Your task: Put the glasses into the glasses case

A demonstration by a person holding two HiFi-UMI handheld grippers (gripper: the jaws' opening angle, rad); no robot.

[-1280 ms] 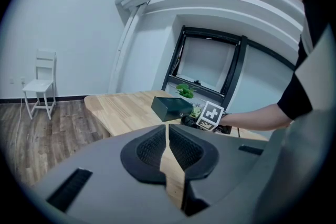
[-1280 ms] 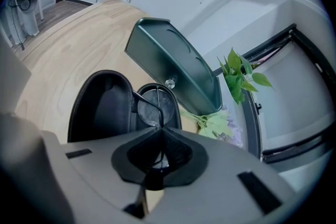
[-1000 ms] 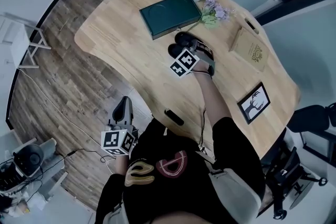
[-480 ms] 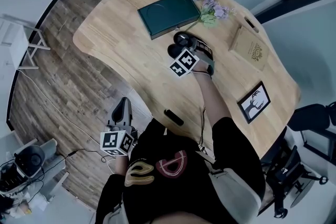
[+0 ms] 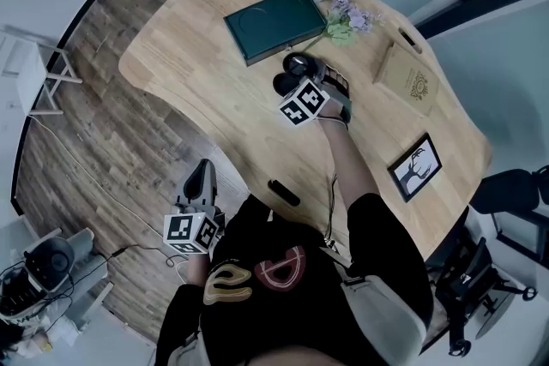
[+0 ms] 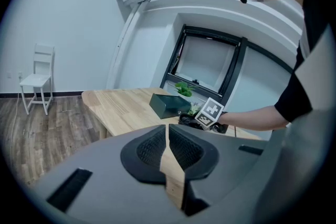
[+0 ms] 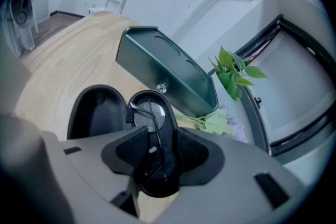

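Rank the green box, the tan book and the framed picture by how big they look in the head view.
1. green box, clearly the largest.
2. tan book and framed picture look about alike, so I won't rank them.
All three lie flat on one table, so nearness hardly matters.

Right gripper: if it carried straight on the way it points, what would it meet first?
Probably the glasses, lying in the open glasses case between the right gripper's jaws, which have just been opening and stand apart around them; then the case's floor.
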